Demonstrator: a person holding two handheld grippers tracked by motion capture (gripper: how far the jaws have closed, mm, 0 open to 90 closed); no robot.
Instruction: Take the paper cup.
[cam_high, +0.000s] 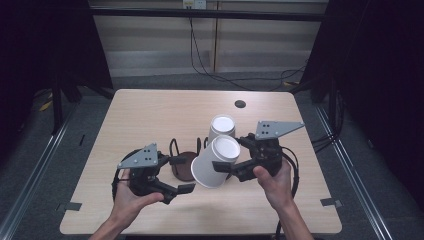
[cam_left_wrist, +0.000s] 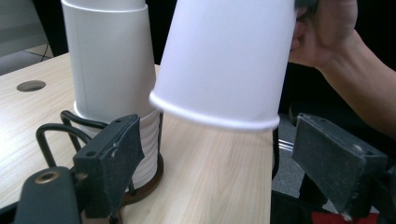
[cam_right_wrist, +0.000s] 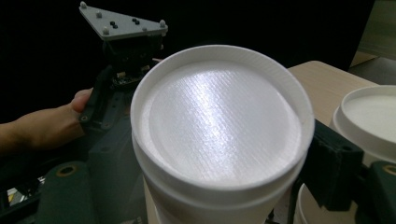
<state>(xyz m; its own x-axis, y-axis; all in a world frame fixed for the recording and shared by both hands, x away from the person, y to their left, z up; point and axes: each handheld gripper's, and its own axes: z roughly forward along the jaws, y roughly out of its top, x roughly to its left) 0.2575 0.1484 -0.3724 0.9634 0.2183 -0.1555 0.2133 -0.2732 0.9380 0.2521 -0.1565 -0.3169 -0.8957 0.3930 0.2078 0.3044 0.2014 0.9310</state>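
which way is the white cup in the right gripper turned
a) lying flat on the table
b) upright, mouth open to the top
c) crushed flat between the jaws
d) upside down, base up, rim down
d: the right gripper clamps the white cup off the table, its closed base facing up and its rolled rim lowest, as the left gripper view shows.

White cup top cut off by frame edge; cup stack hides wire holder rear.
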